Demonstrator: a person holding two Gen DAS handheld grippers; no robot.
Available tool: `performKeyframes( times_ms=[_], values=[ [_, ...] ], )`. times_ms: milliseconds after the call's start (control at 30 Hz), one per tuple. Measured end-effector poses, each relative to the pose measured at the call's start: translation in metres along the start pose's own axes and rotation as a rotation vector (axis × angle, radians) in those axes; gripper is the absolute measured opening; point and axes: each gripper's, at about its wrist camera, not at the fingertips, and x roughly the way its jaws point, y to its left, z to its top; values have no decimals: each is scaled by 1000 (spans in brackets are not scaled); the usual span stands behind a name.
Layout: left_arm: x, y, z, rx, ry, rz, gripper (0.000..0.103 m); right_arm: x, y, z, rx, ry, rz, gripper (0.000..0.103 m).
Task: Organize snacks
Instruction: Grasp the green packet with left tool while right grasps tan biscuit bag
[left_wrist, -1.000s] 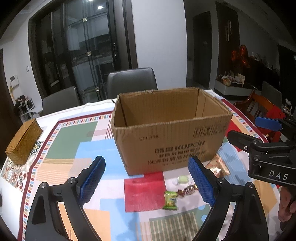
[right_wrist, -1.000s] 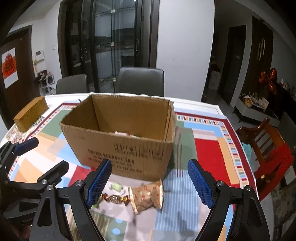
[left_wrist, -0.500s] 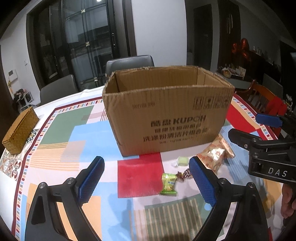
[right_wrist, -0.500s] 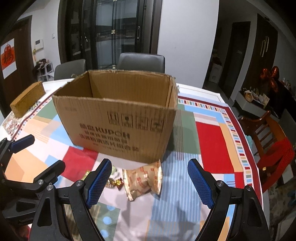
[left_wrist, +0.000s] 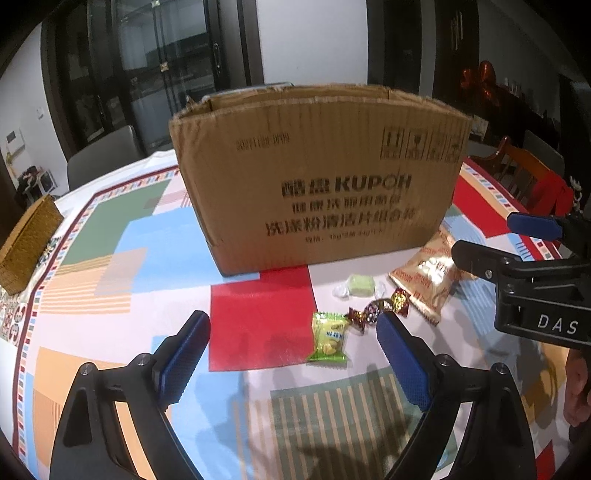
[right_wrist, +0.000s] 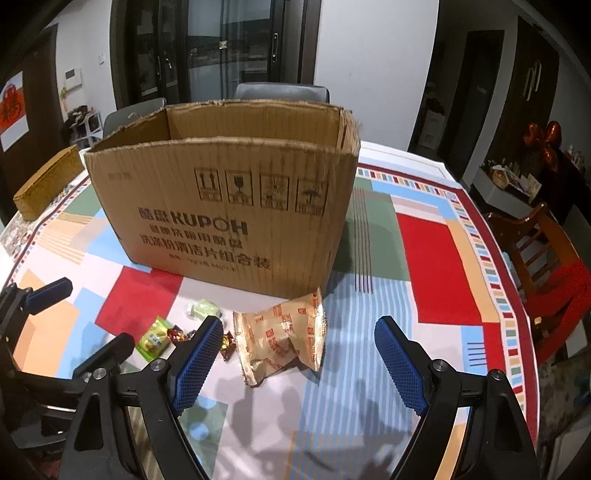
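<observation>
An open cardboard box (left_wrist: 317, 173) (right_wrist: 229, 206) stands on the patterned tablecloth. In front of it lie a beige snack bag (left_wrist: 428, 269) (right_wrist: 284, 336), a pale green wrapped candy (left_wrist: 360, 286) (right_wrist: 203, 308), a red-gold wrapped candy (left_wrist: 380, 306) (right_wrist: 177, 334) and a green snack packet (left_wrist: 328, 336) (right_wrist: 155, 338). My left gripper (left_wrist: 293, 354) is open and empty, low over the table just short of the green packet. My right gripper (right_wrist: 299, 358) is open and empty, its jaws either side of the beige bag.
A woven basket (left_wrist: 26, 243) (right_wrist: 48, 181) sits at the table's far left. Grey chairs (right_wrist: 282, 92) stand behind the table, a wooden chair with a red cushion (right_wrist: 550, 266) at the right. The tablecloth (right_wrist: 424, 258) extends to the right of the box.
Both grippers have dropped lower and moved closer to the snacks in front of the box. Both stay open and empty.
</observation>
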Motion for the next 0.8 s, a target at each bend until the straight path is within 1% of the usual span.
performKeyframes(
  times_ms=[200,467,633,800],
  values=[
    [13,-4,-4,8,32,-8,88,13,-2,-5,5,27,4,85],
    [31,-8,-5,20,71,-11,79,29,-4,-6,7,53,23,85],
    [40,-10,-8,18,94,-14,76,39,-2,-5,5,63,32,85],
    [47,-10,-10,19,114,-21,68,52,-3,-7,17,88,47,85]
  ],
)
